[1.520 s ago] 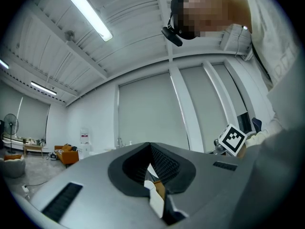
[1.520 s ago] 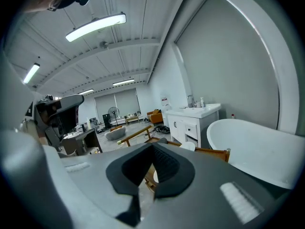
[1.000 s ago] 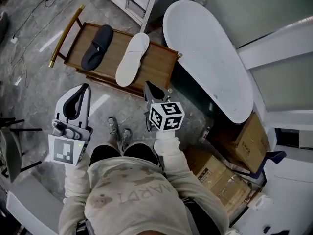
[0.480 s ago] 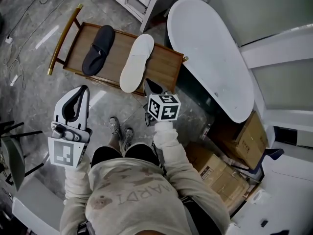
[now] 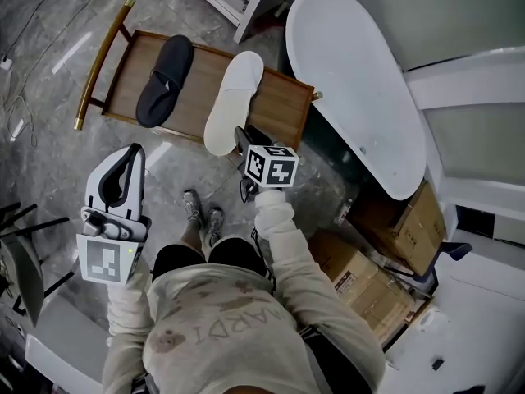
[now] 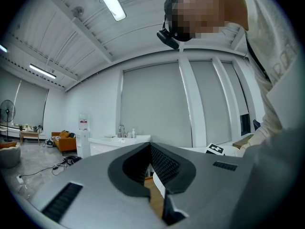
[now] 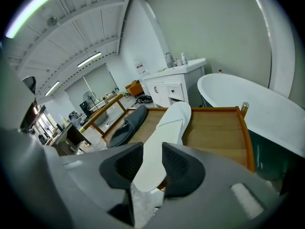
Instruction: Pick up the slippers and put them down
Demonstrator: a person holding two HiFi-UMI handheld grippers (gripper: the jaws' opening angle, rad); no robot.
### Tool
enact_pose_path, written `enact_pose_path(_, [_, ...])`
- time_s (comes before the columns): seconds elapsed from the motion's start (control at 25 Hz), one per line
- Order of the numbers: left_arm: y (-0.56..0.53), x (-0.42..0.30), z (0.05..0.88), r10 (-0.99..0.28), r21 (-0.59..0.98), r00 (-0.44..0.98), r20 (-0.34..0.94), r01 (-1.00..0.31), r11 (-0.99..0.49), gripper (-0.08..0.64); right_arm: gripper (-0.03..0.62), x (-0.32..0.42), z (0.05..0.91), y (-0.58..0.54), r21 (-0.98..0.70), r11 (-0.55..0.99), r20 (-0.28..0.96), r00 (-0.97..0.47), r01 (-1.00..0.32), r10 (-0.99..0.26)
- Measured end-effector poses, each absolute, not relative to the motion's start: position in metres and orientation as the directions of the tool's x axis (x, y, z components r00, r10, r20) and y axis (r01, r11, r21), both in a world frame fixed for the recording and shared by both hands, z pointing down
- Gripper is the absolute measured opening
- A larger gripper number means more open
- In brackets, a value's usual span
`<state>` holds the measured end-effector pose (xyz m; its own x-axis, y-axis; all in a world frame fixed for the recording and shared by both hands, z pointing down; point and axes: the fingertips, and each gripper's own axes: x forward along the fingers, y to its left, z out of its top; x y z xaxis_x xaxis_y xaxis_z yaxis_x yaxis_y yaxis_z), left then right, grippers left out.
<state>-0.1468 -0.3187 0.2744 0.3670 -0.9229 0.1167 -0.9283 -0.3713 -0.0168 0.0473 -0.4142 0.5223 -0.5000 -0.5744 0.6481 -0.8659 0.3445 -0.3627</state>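
One angle, the right gripper view, shows the right tool (image 7: 150, 152), jaws just opening, astride the white slipper (image 7: 170, 123).

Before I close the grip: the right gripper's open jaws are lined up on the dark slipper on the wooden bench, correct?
No. The right gripper has just been opening its jaws, and they stand either side of the near end of the white slipper, not the dark slipper, which lies beside it on the wooden bench. The right gripper view shows it.

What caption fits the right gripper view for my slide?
Right gripper, jaws just opening, with the white slipper between them; dark slipper beside it on the wooden bench.
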Motion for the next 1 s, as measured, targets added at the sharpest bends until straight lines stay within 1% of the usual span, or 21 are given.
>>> enact_pose_path(0.24, [-0.330, -0.157, 0.281, -0.920, -0.011, 0.374, 0.115, -0.926, -0.378, 0.003, 0.172, 0.048, 0.547, -0.428, -0.372, 0.278, 0.684, -0.463, -0.886, -0.563])
enact_pose_path(0.52, [-0.340, -0.174, 0.293, -0.922, -0.007, 0.358, 0.146, -0.932, -0.363, 0.003, 0.213, 0.050, 0.580, -0.442, -0.409, 0.172, 0.726, -0.434, -0.896, -0.533])
enact_pose_path(0.64, [-0.337, -0.183, 0.304, -0.922, 0.003, 0.353, 0.159, -0.934, -0.357, 0.003, 0.258, 0.053, 0.594, -0.444, -0.421, 0.115, 0.747, -0.416, -0.900, -0.518])
enact_pose_path(0.72, [-0.339, -0.186, 0.305, -0.922, 0.005, 0.349, 0.165, -0.935, -0.353, 0.003, 0.265, 0.053, 0.602, -0.445, -0.432, 0.092, 0.755, -0.415, -0.897, -0.508])
enact_pose_path(1.0, [-0.374, -0.185, 0.260, -0.929, -0.017, 0.353, 0.112, -0.934, -0.357, 0.003, 0.275, 0.047, 0.622, -0.448, -0.459, 0.034, 0.769, -0.416, -0.888, -0.485])
